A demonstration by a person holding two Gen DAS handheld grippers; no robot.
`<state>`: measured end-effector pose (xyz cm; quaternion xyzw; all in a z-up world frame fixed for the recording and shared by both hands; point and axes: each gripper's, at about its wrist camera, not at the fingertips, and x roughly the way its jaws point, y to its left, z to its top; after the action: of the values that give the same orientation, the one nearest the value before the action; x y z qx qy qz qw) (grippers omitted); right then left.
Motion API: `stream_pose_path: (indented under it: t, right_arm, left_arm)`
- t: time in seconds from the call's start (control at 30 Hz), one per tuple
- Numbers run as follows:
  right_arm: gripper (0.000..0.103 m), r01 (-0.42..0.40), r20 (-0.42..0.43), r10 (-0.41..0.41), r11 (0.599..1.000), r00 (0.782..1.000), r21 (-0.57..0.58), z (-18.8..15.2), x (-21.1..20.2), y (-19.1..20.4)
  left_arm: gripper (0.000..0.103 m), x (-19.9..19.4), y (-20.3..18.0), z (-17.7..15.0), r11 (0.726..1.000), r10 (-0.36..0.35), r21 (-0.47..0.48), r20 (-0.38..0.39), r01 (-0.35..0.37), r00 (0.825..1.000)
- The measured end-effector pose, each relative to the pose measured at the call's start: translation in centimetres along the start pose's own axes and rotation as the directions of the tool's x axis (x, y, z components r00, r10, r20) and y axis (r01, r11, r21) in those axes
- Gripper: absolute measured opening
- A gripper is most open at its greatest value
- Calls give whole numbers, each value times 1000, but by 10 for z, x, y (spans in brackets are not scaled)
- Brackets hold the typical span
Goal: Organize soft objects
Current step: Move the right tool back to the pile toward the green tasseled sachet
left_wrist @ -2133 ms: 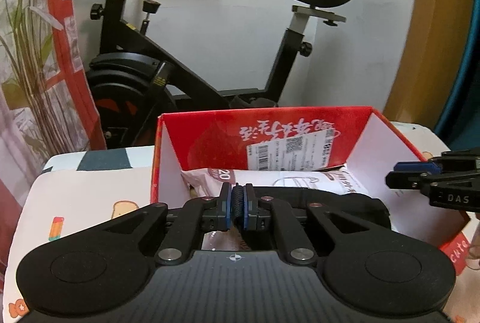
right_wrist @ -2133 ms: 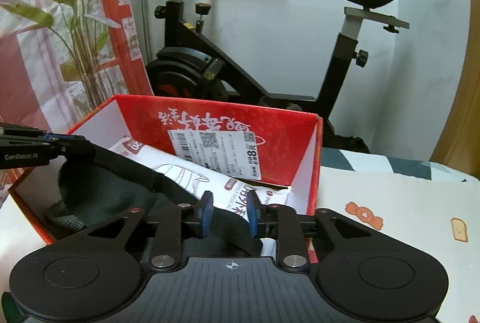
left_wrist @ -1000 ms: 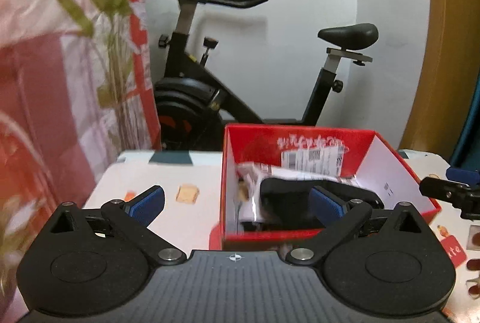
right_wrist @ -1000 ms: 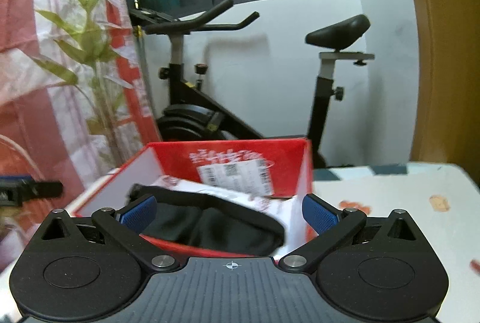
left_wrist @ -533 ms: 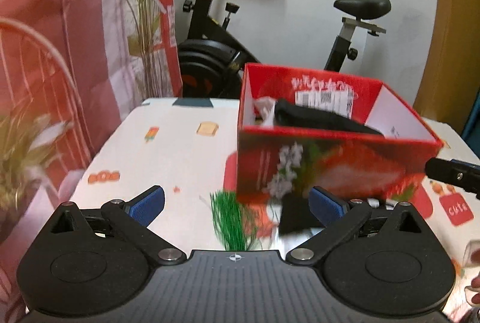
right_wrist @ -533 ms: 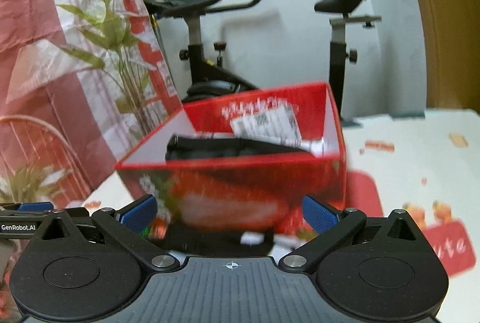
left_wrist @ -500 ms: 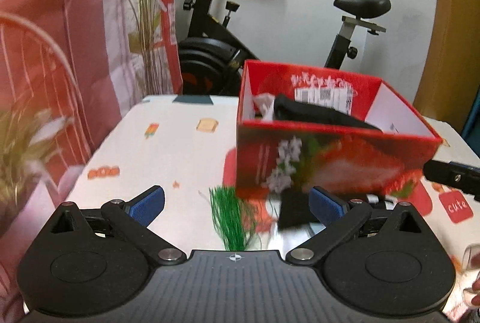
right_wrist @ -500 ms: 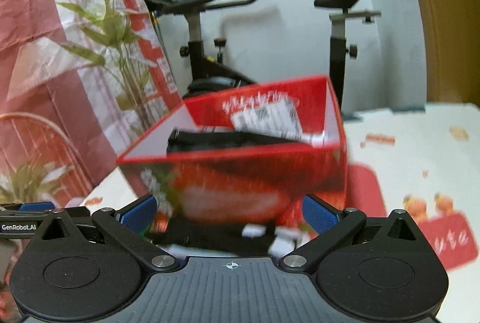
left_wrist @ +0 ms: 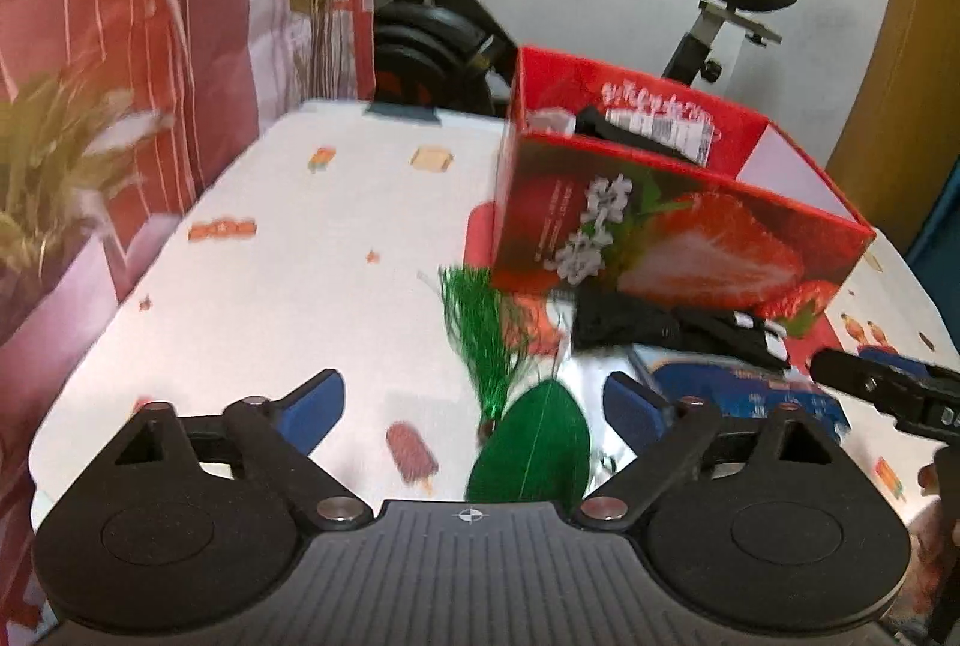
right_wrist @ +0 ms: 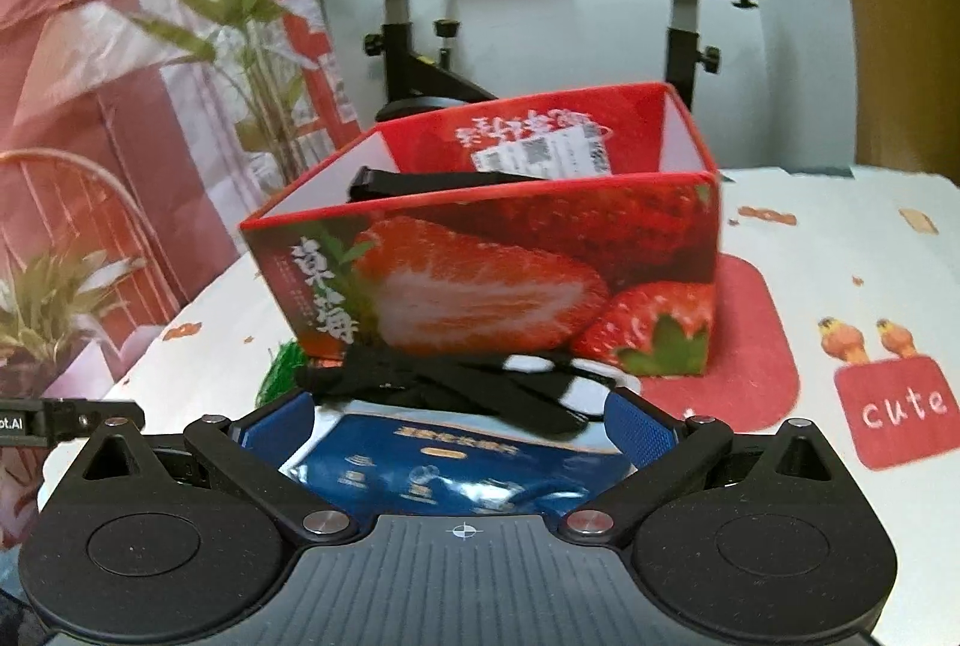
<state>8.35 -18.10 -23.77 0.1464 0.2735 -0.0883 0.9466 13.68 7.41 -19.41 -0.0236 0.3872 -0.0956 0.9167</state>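
A red strawberry-print box (left_wrist: 672,238) (right_wrist: 498,280) stands on the table and holds a black soft item (right_wrist: 432,181) and a white pack. In front of the box lie a black strap-like cloth (left_wrist: 672,331) (right_wrist: 456,388), a blue foil pouch (right_wrist: 456,466) (left_wrist: 738,388) and a green tassel with a green leaf (left_wrist: 492,346). My left gripper (left_wrist: 474,406) is open and empty above the tassel and leaf. My right gripper (right_wrist: 459,421) is open and empty, its fingers on either side of the blue pouch and black cloth.
The table (left_wrist: 288,250) has a white cartoon-print cover. An exercise bike (right_wrist: 420,15) stands behind it by a white wall. A red and white curtain and plants (left_wrist: 54,153) are at the left. The right gripper's tip (left_wrist: 876,388) shows at the left view's right edge.
Both grippers let go of the black item in the box, opened wide, and pulled back and down to the items lying in front of the box.
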Motion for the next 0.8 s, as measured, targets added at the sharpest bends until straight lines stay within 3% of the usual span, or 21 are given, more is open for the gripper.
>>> stream_pose_path:
  t: [0.17, 0.3, 0.57, 0.8]
  right_arm:
    - [99, -46, -10, 45, 994, 999, -99, 2, 6, 27]
    - [87, -104, -40, 98, 977, 994, -188, 2, 10, 53]
    - [62, -239, -151, 200, 920, 968, -310, -3, 36, 101]
    - [50, -307, -246, 223, 869, 943, -388, -18, 57, 122]
  left_arm:
    - [83, -5, 7, -5, 1000, -26, -2, -13, 26, 1000]
    - [63, -1, 22, -7, 995, -84, -64, -33, 82, 996]
    - [58, 0, 44, -6, 980, -166, -111, -7, 164, 986]
    - [42, 28, 47, -13, 963, -225, -162, -46, 215, 973]
